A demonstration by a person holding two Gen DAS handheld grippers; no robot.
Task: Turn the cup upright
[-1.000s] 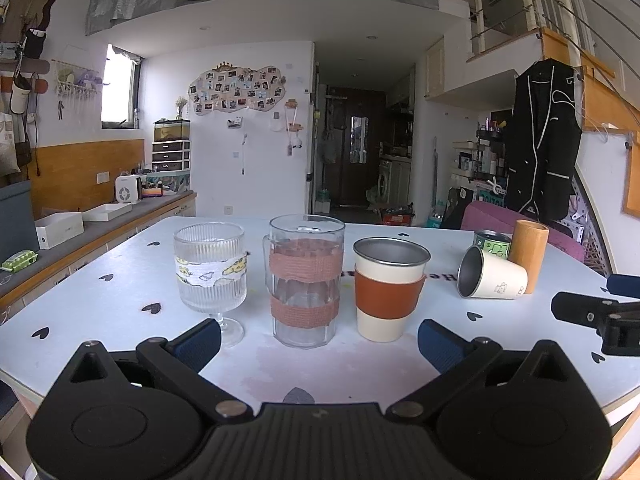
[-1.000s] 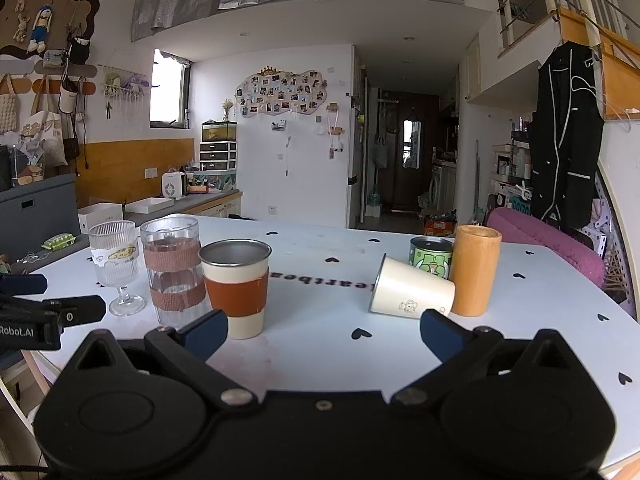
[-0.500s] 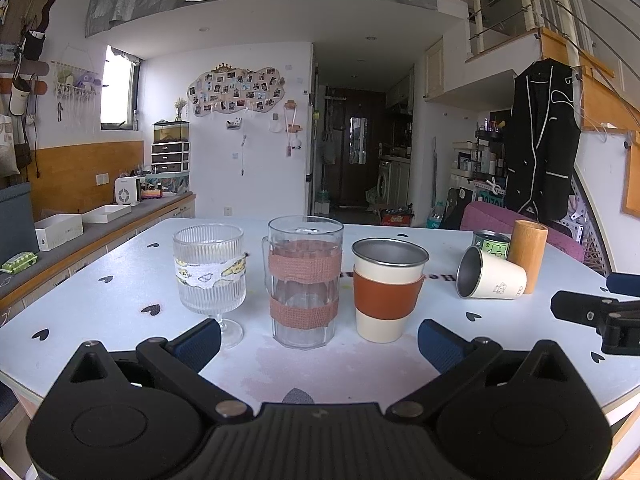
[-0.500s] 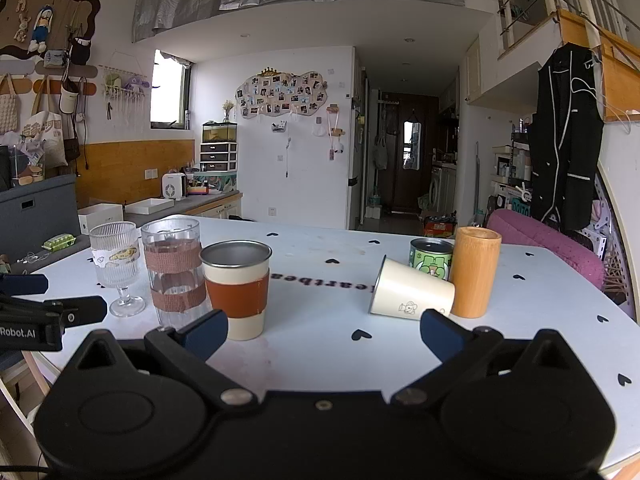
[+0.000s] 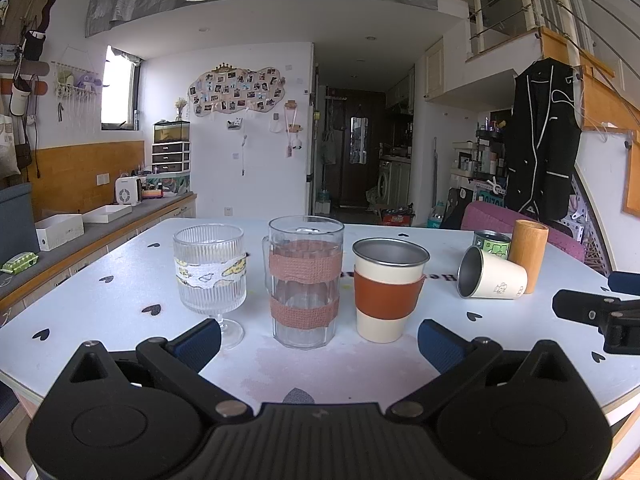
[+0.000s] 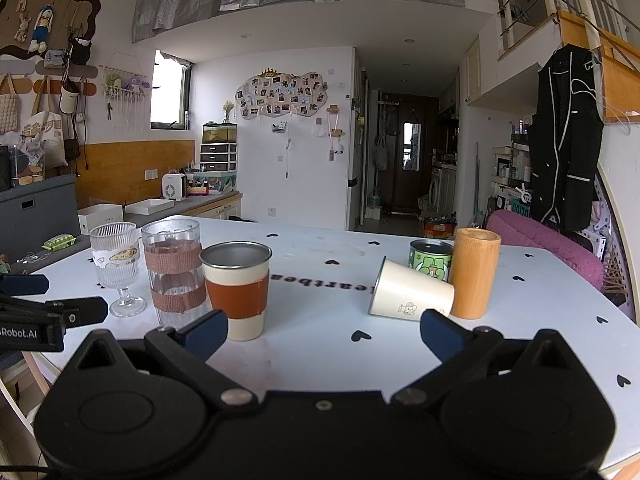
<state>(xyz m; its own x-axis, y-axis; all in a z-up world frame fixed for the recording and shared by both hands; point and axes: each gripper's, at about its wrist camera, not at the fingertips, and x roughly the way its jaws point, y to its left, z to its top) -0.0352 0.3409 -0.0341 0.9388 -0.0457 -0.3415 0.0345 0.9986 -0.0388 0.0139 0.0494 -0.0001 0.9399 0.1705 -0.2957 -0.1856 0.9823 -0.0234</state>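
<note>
Both grippers' fingers (image 6: 208, 330) spread wide, empty (tipped cup (image 6: 410, 294) untouched).

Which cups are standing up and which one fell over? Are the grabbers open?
White cup: on its side.
Brown-sleeved cup: upright.
Glass mug: upright.
Stemmed glass: upright.
Wooden cup: upright.
Green tin: upright.
Left gripper: open.
Right gripper: open.

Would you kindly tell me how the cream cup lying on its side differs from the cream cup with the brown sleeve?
The tipped cup lies on its side against the wooden cylinder; the sleeved cup stands upright, mouth up. The tipped cup is plain cream with a small printed figure; the sleeved cup wears a brown band. The tipped cup sits nearer the right gripper, whose jaws are open. Both show metal interiors.
</note>
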